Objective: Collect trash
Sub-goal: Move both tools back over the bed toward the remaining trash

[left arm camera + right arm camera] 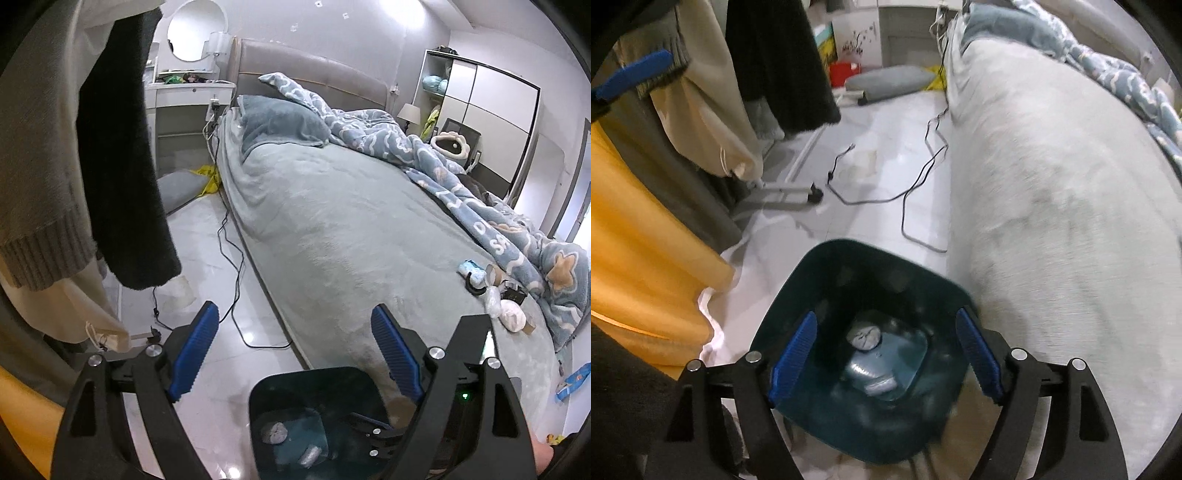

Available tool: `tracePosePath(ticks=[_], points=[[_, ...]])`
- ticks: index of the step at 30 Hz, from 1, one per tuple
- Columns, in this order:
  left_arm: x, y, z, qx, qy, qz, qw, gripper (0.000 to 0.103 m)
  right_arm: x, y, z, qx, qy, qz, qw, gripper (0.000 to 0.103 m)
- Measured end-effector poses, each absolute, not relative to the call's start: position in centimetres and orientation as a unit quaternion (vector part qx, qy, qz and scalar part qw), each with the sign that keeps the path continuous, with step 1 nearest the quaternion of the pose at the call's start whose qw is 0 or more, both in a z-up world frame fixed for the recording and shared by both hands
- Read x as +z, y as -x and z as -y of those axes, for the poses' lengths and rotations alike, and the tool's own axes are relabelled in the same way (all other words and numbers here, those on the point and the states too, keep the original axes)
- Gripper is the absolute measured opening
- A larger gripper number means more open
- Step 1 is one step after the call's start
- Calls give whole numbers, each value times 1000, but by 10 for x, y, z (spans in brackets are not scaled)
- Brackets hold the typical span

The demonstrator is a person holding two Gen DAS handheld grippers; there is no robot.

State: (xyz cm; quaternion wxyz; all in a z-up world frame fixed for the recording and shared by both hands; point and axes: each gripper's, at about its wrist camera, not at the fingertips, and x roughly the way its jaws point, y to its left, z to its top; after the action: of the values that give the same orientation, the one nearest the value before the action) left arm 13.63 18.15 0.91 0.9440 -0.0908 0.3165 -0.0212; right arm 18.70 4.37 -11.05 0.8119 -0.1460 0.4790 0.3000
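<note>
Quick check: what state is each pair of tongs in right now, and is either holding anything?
Left tongs: open, nothing between the pads.
Right tongs: open and empty, above the dark bin with crumpled trash at its bottom.

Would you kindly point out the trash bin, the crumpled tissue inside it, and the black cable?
trash bin [812, 266], right wrist view, far rim.
crumpled tissue [864, 338], right wrist view, centre.
black cable [923, 177], right wrist view, floor stretch.

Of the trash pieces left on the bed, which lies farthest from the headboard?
The cardboard tube, tucked against the crumpled white wad. The blue-white wrapper and the other pieces sit farther up the bed.
</note>
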Motion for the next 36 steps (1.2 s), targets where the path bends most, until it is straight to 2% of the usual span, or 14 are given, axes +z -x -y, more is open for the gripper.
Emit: tracePosePath(ticks=[15,36], points=[[13,-149,-133,-48,80,-313,945,86,-56,-198,26,252,103,-420,866,83],[13,-157,-67,-96,58,-309,944,88,-26,-199,127,180,81,-371,908,84]])
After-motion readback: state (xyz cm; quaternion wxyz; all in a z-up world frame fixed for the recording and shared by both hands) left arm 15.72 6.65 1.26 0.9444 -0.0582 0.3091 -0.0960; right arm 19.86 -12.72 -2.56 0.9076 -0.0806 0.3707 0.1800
